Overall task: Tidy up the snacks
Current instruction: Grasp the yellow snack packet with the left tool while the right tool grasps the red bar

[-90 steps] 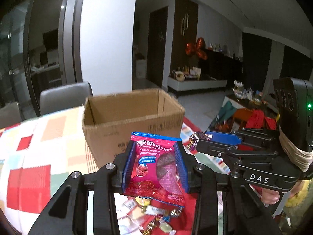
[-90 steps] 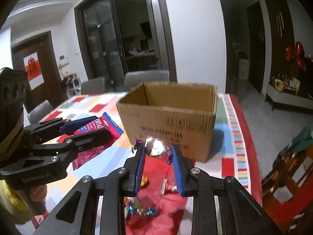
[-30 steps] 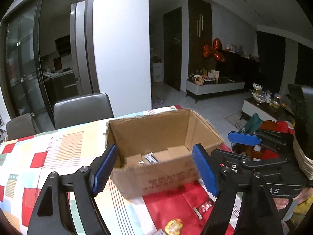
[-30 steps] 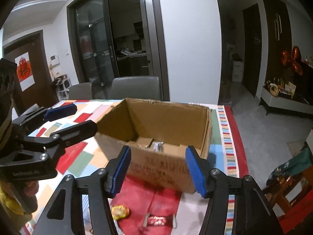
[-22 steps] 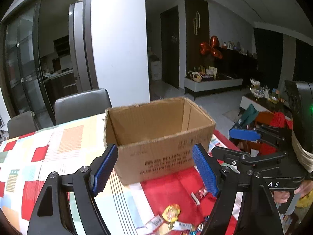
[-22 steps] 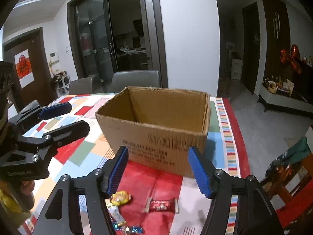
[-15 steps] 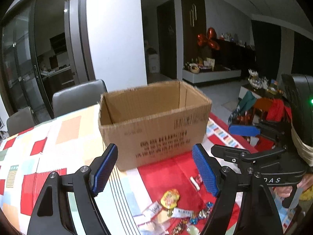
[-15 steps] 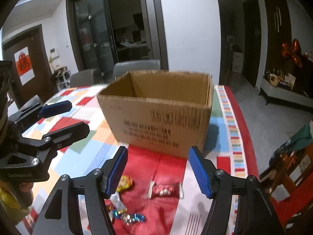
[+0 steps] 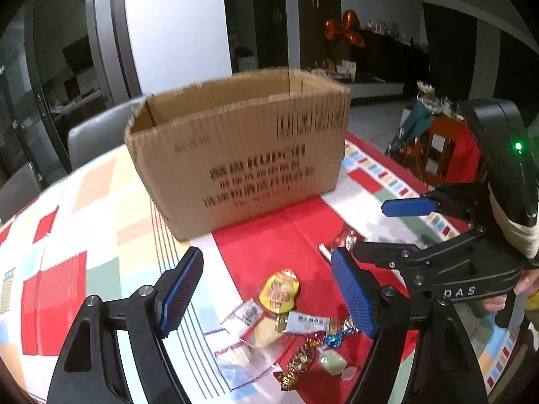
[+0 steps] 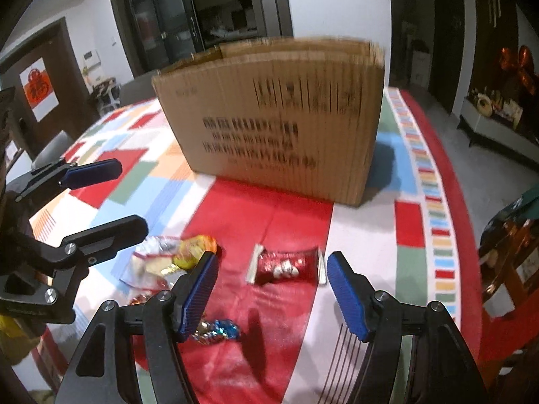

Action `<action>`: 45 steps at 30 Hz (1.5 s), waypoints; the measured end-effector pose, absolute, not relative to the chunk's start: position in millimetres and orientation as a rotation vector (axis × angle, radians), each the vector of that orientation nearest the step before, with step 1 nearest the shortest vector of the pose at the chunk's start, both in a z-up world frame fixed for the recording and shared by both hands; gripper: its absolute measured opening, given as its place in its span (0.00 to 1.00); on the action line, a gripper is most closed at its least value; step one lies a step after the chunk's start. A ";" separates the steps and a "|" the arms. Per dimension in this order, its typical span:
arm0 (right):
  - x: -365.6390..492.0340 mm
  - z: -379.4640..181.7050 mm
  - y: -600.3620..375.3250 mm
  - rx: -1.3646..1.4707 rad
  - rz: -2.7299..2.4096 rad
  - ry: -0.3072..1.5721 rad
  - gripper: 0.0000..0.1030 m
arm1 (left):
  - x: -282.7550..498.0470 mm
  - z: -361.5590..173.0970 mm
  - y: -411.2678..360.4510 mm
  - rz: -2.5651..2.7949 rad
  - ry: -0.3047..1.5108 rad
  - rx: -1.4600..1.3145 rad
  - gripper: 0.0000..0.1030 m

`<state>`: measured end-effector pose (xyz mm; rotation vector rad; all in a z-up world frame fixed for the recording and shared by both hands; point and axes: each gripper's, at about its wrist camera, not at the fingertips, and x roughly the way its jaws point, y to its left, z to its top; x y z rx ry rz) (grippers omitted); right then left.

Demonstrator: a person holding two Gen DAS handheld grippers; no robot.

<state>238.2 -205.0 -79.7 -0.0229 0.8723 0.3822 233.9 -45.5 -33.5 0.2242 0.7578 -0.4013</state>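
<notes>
I've dropped both loads into the cardboard box (image 9: pixel 235 141) and come back down. My left gripper (image 9: pixel 266 289) and right gripper (image 10: pixel 271 293) gape wide, empty. The red wrapped candy (image 10: pixel 286 266) in front of the box looks next.

The right tool (image 9: pixel 407 232), seen from the left wrist view, carries the white letters "DAS" on its black body. The cardboard box (image 9: pixel 242 155) bears dark printed lines, too blurred to read.

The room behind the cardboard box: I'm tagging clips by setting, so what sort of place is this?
Most likely a home dining area: a patchwork tablecloth on the table, a grey dining chair behind it, and a sideboard with ornaments beyond.
</notes>
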 end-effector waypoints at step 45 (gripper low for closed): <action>261.2 -124.1 -199.5 0.012 0.330 0.953 0.56 | 261.8 -91.5 -36.4 -0.413 0.938 0.094 0.34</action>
